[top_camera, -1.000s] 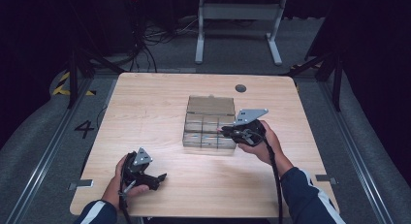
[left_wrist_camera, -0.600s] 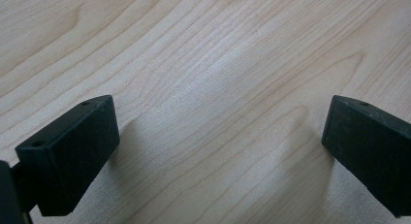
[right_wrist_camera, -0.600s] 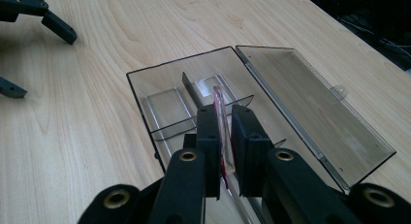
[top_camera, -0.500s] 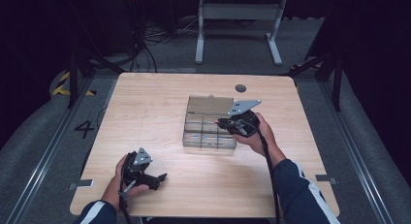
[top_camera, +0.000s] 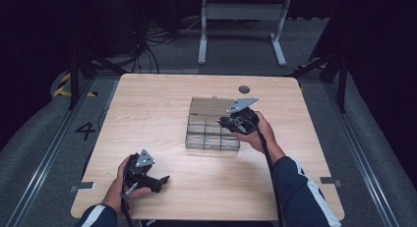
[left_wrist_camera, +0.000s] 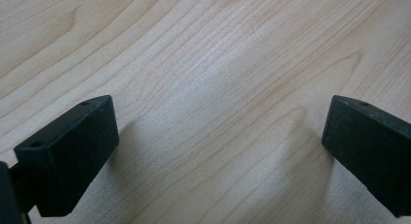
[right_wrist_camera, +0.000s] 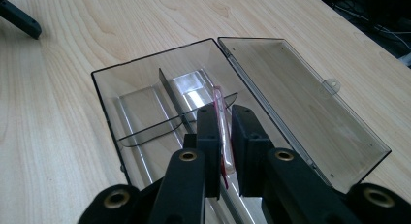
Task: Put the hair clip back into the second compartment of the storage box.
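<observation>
Divider strip (right_wrist_camera: 222, 118), clear with a red edge, sat clamped upright in the right gripper (right_wrist_camera: 222, 118) over the open organizer box (right_wrist_camera: 104, 95). Best kept vertical, lined with a wall slot, then eased down. Left gripper (left_wrist_camera: 220, 132) rested jaws apart on the table (left_wrist_camera: 203, 49).

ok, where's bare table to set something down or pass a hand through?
Free: the wide strip of table left of the clear box, and the near stretch between the left gripper and the right forearm. Also the far edge behind the open lid. Crowded: over the box, where the right gripper holds a thin clear strip.
</observation>
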Tool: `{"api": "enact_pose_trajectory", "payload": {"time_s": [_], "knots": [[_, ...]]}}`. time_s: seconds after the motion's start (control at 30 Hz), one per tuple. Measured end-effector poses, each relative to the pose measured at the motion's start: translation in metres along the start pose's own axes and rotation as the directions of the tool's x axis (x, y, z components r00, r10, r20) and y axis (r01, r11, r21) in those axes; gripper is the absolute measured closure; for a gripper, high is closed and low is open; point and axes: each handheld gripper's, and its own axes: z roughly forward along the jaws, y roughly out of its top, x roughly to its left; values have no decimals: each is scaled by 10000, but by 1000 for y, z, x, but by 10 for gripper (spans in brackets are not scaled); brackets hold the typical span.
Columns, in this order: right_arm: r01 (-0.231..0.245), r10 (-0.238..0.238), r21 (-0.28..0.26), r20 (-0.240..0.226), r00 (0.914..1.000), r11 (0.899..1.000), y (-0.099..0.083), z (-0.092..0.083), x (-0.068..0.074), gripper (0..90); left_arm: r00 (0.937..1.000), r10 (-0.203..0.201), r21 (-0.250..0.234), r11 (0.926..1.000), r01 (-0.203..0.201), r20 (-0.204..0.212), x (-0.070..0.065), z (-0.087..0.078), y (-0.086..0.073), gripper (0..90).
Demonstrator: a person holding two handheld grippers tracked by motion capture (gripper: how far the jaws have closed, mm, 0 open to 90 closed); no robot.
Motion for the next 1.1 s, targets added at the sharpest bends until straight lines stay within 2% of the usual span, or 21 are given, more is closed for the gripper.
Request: {"api": "enact_pose_trajectory", "payload": {"time_s": [0.53,0.9,1.1], "knots": [[-210,209,550,18,9998,9983,5,27,-11,831,10000,-4,27,10000,4,-20,0,0,0,6],[86,-86,1030,-1,10000,9946,7,47,-12,831,10000,-5,24,10000,5,-19,0,0,0,6],[70,-65,1224,-42,10000,9925,7,57,-10,831,10000,-9,12,10000,9,-8,-1,0,0,6]]}}
